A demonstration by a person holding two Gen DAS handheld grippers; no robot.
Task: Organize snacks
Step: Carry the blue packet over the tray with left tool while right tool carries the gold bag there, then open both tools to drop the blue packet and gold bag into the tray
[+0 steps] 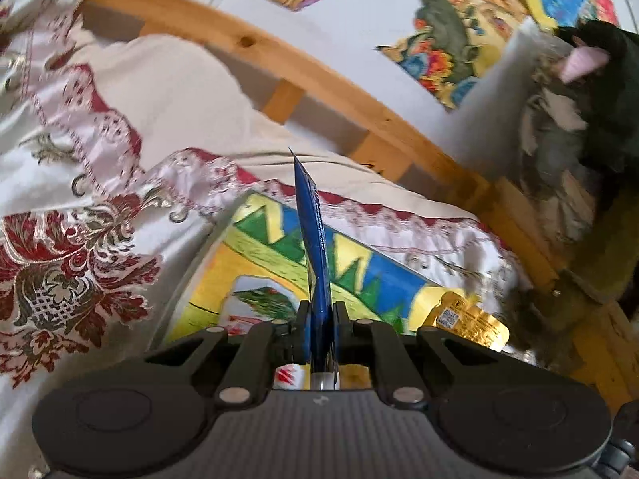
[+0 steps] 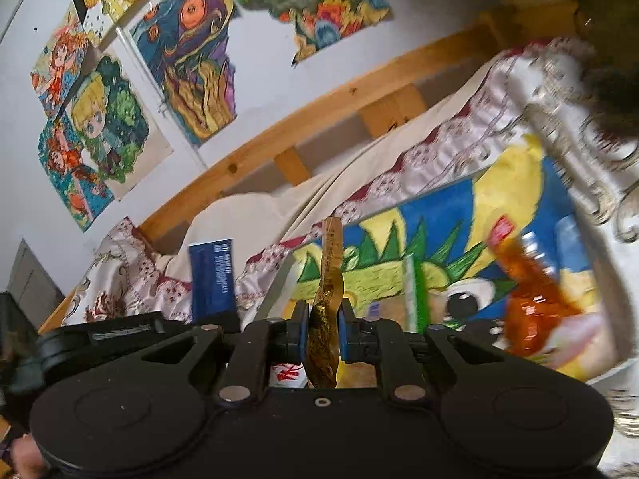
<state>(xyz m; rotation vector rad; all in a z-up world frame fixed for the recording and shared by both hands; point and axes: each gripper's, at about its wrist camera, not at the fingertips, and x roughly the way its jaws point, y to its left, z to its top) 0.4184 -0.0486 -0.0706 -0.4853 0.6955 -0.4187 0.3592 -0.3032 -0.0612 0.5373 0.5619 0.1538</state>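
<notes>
My left gripper (image 1: 319,313) is shut on a thin blue snack packet (image 1: 313,239), which stands edge-on out of the jaws. In the right wrist view the same blue packet (image 2: 211,275) shows its flat face at the left, above the left gripper's black body. My right gripper (image 2: 323,315) is shut on a crinkled gold packet (image 2: 327,279), also edge-on. The gold packet (image 1: 467,319) shows at the lower right of the left wrist view. A blurred orange packet (image 2: 527,311) and a green-and-white packet (image 2: 415,291) lie on a colourful drawing (image 2: 459,215).
The drawing (image 1: 255,255) lies on a white bedspread with red floral patterns (image 1: 80,271). Behind runs a wooden bed rail (image 1: 319,72) below a wall hung with drawings (image 2: 187,60). A dark plush toy (image 1: 599,80) sits at the right. A white item with red marks (image 2: 285,373) lies under the right jaws.
</notes>
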